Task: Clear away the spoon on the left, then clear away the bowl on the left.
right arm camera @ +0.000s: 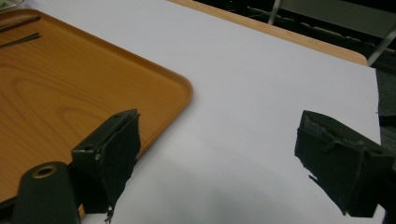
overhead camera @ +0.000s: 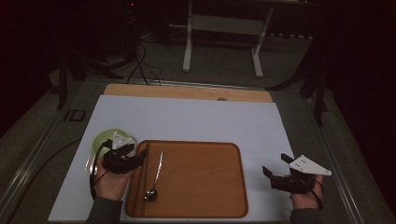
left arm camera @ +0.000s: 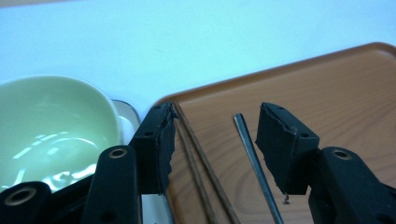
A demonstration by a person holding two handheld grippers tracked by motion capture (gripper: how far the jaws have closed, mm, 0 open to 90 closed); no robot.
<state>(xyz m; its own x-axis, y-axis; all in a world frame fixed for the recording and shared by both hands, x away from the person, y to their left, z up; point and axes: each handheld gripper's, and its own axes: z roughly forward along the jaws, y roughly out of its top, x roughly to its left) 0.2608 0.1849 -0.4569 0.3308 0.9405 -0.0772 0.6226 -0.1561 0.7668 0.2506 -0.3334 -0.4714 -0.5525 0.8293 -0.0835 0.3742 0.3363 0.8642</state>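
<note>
Though unclamped, chopsticks (left arm camera: 198, 158) between tool (left arm camera: 212, 144) jaws.

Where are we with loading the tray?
Done: chopsticks and spoon lie on the tray. In hand: nothing; the left gripper is open above them, the right gripper open over the mat. Left: the green bowl sits beside the tray.

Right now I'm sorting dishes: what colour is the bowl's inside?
Pale green; the bowl shows best in the left gripper view.
</note>
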